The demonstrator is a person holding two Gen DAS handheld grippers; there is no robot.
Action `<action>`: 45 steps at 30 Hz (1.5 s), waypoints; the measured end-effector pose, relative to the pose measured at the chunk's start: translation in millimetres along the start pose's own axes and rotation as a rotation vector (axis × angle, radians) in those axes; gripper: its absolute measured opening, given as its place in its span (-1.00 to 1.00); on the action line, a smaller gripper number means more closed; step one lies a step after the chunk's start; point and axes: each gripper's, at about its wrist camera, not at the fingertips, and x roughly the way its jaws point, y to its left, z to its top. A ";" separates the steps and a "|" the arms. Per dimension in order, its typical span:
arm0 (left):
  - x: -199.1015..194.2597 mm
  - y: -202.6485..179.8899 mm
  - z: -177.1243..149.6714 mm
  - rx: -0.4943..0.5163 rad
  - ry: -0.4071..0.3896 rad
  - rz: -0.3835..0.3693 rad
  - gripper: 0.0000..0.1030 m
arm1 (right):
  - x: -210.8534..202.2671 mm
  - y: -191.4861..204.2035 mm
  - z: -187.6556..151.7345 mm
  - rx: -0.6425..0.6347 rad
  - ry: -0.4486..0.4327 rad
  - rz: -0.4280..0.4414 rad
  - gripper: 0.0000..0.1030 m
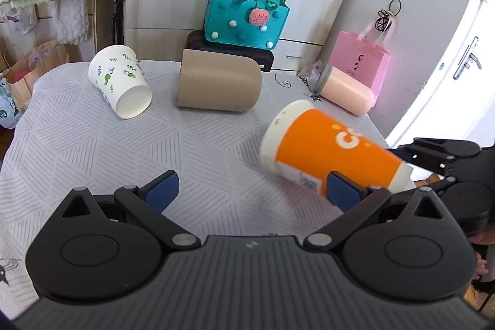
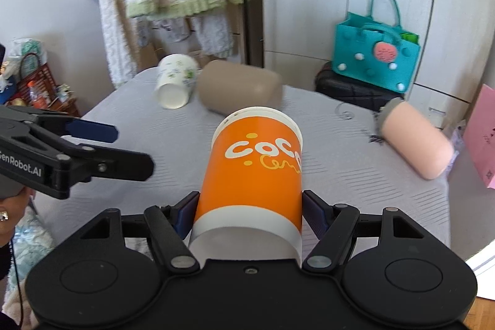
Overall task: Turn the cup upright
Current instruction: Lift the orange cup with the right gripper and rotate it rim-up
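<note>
My right gripper is shut on an orange paper cup near its base and holds it tilted above the table, rim pointing away from me. In the left wrist view the orange cup hangs at the right, rim toward the left, with the right gripper behind it. My left gripper is open and empty over the grey tablecloth; it shows at the left of the right wrist view.
A white leaf-print cup, a tan cup and a pink cup with a grey lid lie on their sides at the table's far part. A teal bag on a black case and a pink bag stand behind.
</note>
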 end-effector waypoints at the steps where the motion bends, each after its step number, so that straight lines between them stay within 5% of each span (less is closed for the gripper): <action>1: -3.1 0.8 -1.9 0.001 -0.002 -0.001 1.00 | 0.1 5.2 -0.9 -0.001 0.002 0.009 0.46; 18: -19.0 44.2 -23.4 -0.093 0.007 -0.050 1.00 | 28.8 58.9 -6.8 -0.056 -0.010 -0.013 0.46; 25: -0.9 50.9 -23.1 -0.126 0.051 -0.119 0.99 | 38.3 53.2 -5.5 -0.005 0.052 0.039 0.48; 33: 25.9 59.2 -23.4 -0.211 0.120 -0.236 0.95 | 33.5 51.7 -1.6 -0.054 0.117 0.122 0.73; 45: 52.6 53.2 -14.2 -0.216 0.125 -0.253 0.79 | 46.7 28.2 20.0 -0.143 0.180 0.253 0.85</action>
